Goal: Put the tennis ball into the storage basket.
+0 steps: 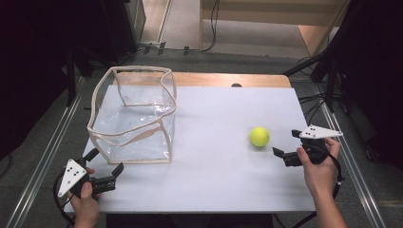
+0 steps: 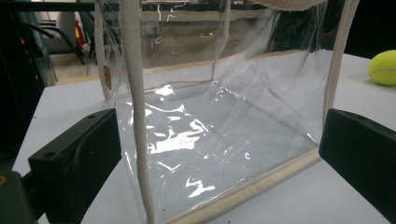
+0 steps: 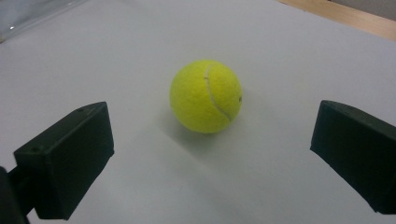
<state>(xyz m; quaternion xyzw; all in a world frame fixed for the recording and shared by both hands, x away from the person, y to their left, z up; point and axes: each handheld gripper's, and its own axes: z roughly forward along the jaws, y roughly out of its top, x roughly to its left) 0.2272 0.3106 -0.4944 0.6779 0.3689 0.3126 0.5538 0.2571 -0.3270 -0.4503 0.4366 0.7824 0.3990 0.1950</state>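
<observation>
High view: tennis ball (image 1: pixel 259 136) resting free on the white table (image 1: pixel 223 180), just ahead of the right gripper (image 1: pixel 289 145), jaws spread; clear bag (image 1: pixel 133 116) well apart, near the left gripper (image 1: pixel 105 160), jaws likewise spread.

Left gripper view: bag wall (image 2: pixel 210 140) thin and slack — likely to buckle or slide if nudged.

Right gripper view: ball (image 3: pixel 206 96) between open jaws, untouched — off-centre closure likely to squirt it away.

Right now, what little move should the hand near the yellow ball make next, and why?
Probably ease the right gripper forward until its open jaws sit on both sides of the tennis ball, then close. The ball lies free on the white table, just ahead of that gripper and centred between the jaws.
</observation>
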